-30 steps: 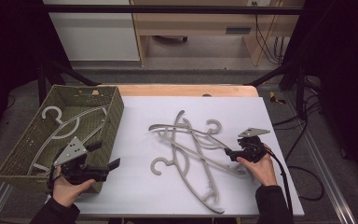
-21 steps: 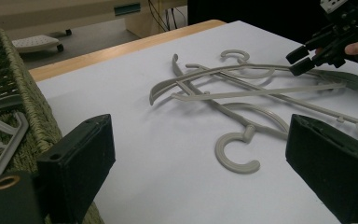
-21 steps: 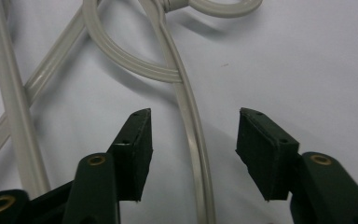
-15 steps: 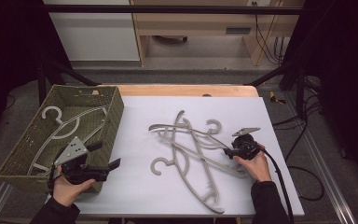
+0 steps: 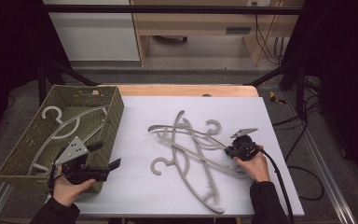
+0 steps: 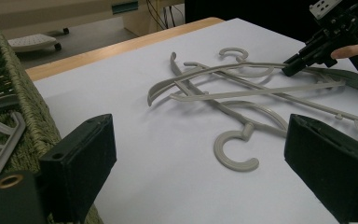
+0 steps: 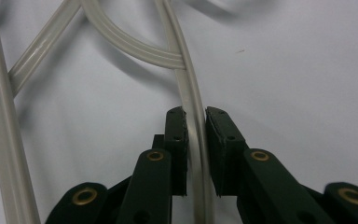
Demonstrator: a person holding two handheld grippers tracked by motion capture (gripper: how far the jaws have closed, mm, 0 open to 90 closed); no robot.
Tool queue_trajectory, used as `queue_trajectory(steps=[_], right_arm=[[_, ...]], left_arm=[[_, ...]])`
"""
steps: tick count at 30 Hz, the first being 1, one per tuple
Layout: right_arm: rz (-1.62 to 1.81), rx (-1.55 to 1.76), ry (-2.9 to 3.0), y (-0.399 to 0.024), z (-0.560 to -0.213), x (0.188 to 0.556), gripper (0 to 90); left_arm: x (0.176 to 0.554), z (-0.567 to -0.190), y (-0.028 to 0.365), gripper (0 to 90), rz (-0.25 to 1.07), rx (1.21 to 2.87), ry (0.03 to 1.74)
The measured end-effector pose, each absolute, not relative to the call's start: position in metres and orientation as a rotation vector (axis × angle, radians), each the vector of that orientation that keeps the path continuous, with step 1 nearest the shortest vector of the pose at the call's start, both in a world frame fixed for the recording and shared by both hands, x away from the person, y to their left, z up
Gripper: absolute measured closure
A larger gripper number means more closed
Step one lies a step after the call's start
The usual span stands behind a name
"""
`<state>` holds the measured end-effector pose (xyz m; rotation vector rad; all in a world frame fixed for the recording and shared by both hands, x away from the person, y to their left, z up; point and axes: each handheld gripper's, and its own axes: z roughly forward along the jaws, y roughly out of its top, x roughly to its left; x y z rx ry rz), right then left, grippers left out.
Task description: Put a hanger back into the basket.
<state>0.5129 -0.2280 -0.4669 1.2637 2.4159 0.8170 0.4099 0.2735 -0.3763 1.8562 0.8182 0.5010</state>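
The right gripper [image 5: 229,150] has edged in from the worktop's right side onto the heap of grey plastic hangers [image 5: 191,154], and the hand behind it has followed. Its jaws, wide apart a second ago, have just been closing, and they now stand narrow on either side of one curved hanger arm [image 7: 193,107], which runs between the black fingers [image 7: 176,140], seemingly pinched by them.

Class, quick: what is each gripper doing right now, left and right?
Left gripper: open, holding nothing.
Right gripper: just been closing, fingers around a hanger arm.
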Motion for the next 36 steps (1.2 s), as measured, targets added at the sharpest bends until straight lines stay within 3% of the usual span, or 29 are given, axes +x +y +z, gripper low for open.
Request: queue_trajectory(steps=[36], right_arm=[[1.084, 1.12, 2.513, -0.231, -0.426, 0.476, 82.8]], left_arm=[[0.407, -0.37, 0.266, 9.5, 0.482, 1.887, 0.78]])
